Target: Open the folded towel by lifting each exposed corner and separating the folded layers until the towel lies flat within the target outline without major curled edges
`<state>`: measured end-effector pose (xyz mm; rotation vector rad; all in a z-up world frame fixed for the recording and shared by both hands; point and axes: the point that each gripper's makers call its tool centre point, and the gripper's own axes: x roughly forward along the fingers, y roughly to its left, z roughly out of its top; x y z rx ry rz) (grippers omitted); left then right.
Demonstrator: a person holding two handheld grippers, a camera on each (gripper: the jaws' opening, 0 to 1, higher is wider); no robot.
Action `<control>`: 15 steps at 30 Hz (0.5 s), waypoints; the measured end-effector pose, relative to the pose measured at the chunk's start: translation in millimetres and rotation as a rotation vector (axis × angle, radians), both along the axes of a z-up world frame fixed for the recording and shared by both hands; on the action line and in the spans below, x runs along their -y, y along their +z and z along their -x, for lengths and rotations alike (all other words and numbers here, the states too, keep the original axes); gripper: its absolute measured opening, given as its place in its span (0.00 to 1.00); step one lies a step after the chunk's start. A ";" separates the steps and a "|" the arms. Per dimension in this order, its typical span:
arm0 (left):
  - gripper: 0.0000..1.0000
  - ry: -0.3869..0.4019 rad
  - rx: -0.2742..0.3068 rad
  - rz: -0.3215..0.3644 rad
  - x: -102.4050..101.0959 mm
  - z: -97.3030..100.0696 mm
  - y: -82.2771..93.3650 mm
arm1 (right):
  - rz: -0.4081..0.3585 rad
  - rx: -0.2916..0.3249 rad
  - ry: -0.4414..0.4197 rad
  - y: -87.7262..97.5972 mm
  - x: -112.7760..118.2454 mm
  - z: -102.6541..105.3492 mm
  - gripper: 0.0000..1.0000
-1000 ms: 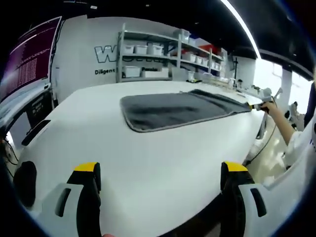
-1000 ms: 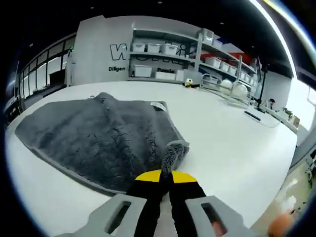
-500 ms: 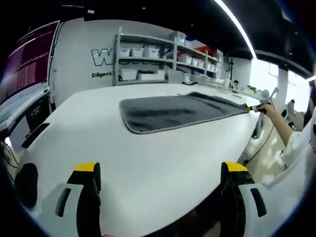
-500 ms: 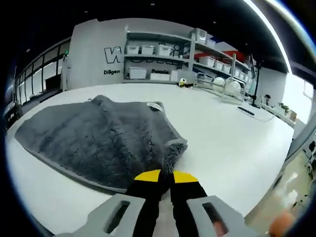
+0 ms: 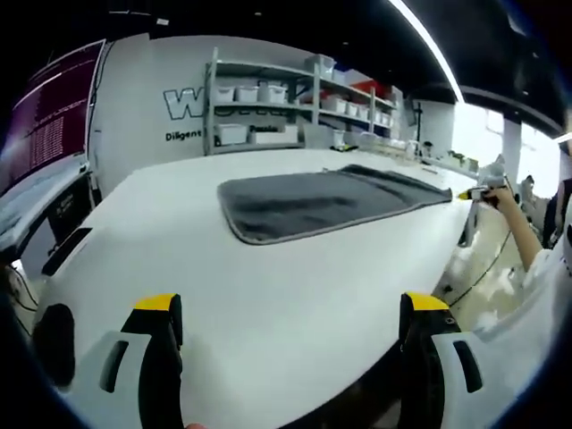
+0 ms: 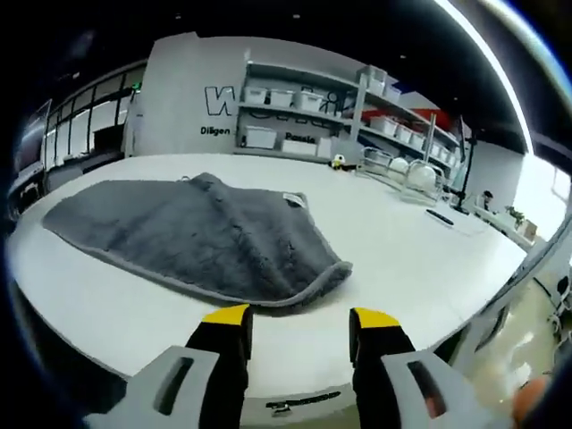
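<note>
1. While the towel [image 6: 192, 239] lies spread over the middle of the bench [image 6: 402, 259], you are between grabs: the layers look mostly opened, yet in the right gripper view a ridge runs across the cloth and the near corner [image 6: 326, 275] is rolled up thick, so I judge the job not finished.
2. The bench carries the towel well in from its edges in the left gripper view [image 5: 331, 201], with bare white top all round it; I cannot make out any target outline in either view, so you will have to judge the fit yourself.
3. Your right gripper [image 6: 299, 326] hangs just short of that rolled corner, jaws spread wide and holding nothing, over the bench's near edge.
4. Your left gripper [image 5: 290, 308] sits far back from the towel at the opposite bench edge, jaws likewise wide apart and empty.
5. The next move, as I read it, calls for the right jaws to go forward and low, close on the rolled hem alone, and draw it outward toward the bench edge until it lies flat.
6. The ridge [image 6: 214, 192] along the middle likely needs a second pull, or the left gripper brought in to hold the far side [image 6: 67, 214] while you tug.
7. The small white label [image 6: 293, 200] on the far hem marks an edge worth checking for curl.
</note>
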<state>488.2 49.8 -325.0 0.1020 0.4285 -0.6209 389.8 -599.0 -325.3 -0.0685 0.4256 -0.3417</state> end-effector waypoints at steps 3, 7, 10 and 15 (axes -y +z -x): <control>0.99 -0.010 -0.001 -0.011 3.7 -3.6 0.8 | -0.014 0.044 0.004 10.8 -8.6 4.9 0.59; 0.99 -0.022 -0.009 -0.019 9.4 -12.4 -1.0 | -0.034 0.083 0.025 20.0 -26.8 8.5 0.68; 0.99 -0.037 -0.013 -0.028 15.0 -18.4 -1.6 | -0.044 0.087 0.064 23.1 -41.5 9.1 0.78; 0.99 -0.064 -0.012 -0.038 23.6 -27.7 -1.3 | -0.046 0.064 0.095 23.2 -52.1 10.5 0.87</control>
